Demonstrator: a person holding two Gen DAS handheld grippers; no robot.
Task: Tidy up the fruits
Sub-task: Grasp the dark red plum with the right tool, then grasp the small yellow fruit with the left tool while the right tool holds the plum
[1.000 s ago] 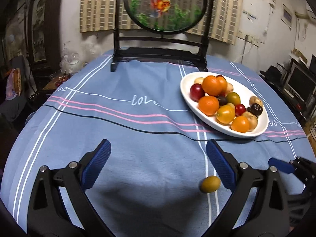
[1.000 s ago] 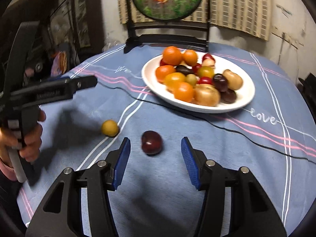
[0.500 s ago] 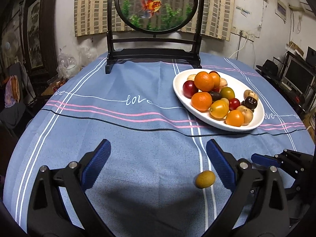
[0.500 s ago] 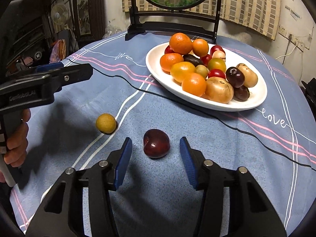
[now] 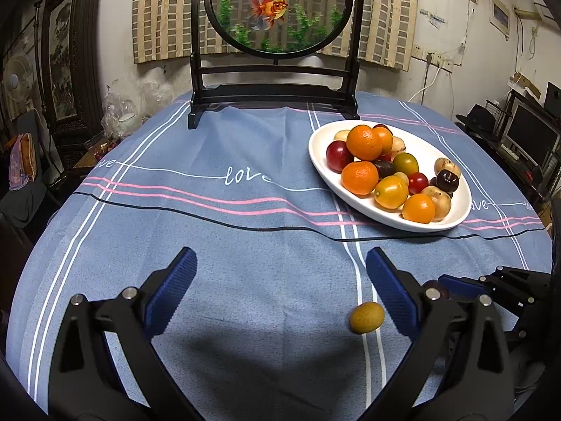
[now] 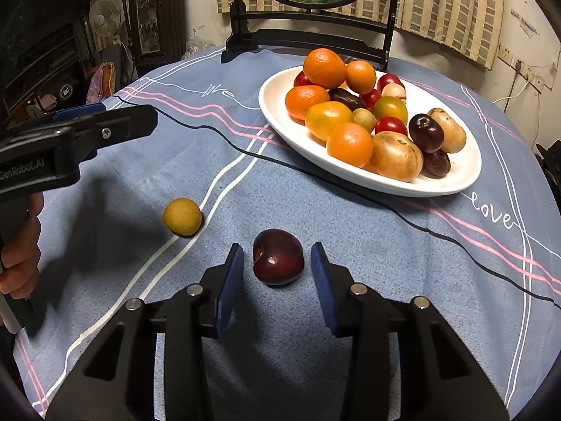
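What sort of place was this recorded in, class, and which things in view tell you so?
Most likely a lived-in home room, used for dining or sitting. A round table under a blue "love" tablecloth holds a white plate of fruit, a goldfish screen stands behind, and a fan and monitors crowd the edges.

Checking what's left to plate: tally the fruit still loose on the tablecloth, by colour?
dark red plum: 1
yellow-brown round fruit: 1
Total: 2
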